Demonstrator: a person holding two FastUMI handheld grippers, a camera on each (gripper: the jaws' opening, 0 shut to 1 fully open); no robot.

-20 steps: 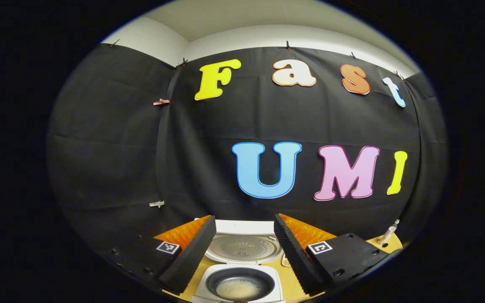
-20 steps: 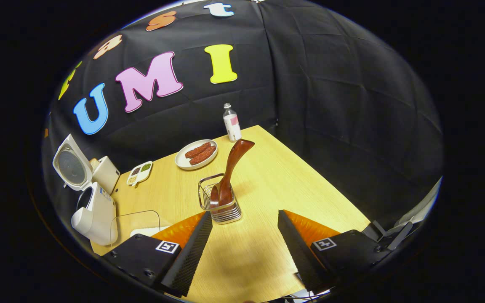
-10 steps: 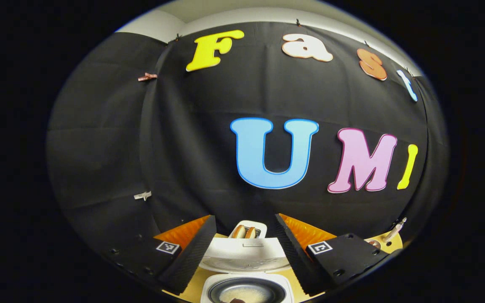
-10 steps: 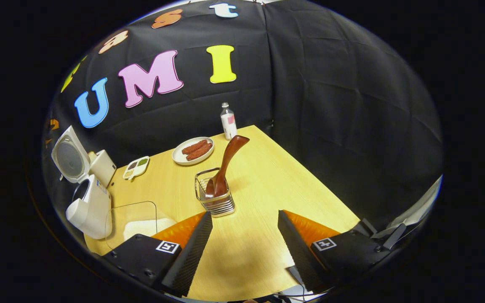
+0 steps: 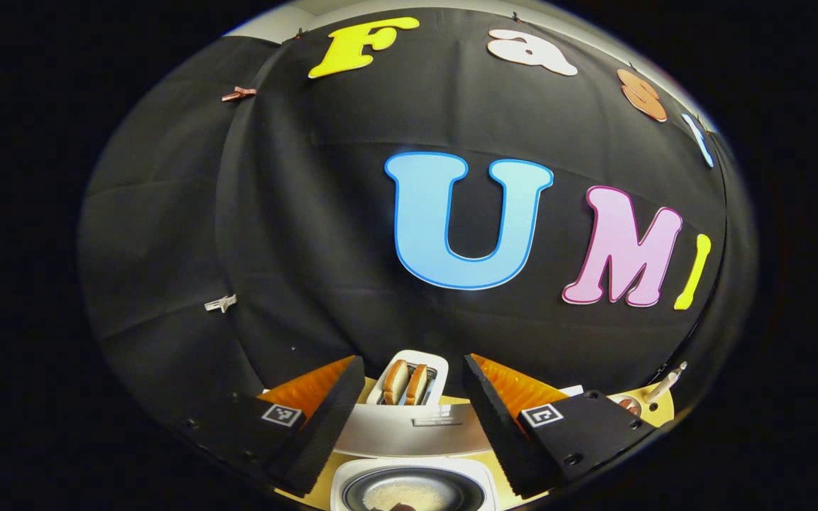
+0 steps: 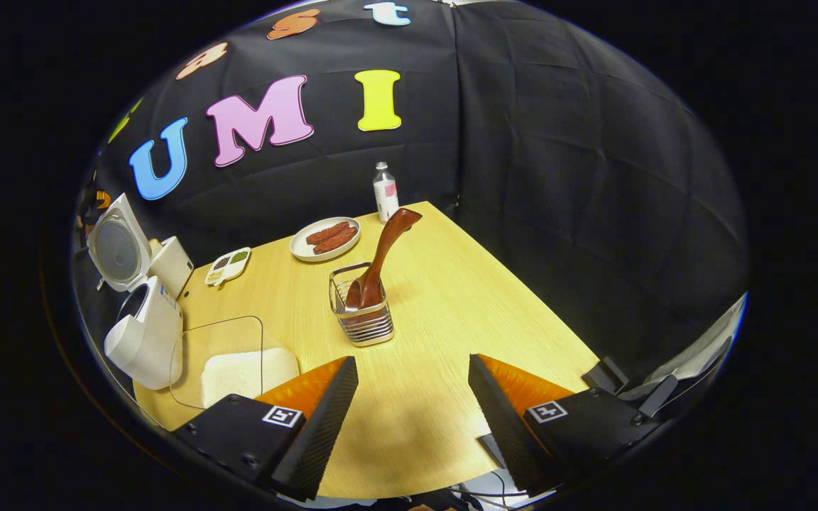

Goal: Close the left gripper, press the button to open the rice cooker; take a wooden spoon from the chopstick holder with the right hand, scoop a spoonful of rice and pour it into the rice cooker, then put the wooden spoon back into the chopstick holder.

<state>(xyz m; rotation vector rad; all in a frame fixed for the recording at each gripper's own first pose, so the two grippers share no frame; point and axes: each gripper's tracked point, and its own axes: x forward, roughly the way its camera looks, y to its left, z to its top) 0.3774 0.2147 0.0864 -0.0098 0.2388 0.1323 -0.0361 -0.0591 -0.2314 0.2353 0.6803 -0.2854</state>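
Cooker (image 6: 140, 333): far left, lid up, rice in the pot.
Rice tray (image 6: 235, 365): near left, clear, loose grains.
Spoon (image 6: 380, 255): bowl-down in holder (image 6: 361, 312), mid-table. Judged light, rigid, smooth; grip the raised handle.
Table (image 6: 451, 284): flat wood, space around holder.
Left gripper (image 5: 409, 419): jaws apart, empty.
Right gripper (image 6: 412, 419): jaws apart, empty.

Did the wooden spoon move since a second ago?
No. The wooden spoon stands in the chopstick holder as before, likewise placed against the plate.

Wooden spoon (image 6: 378, 259) stands in chopstick holder (image 6: 361, 317), rice cooker (image 6: 135, 312) far left.
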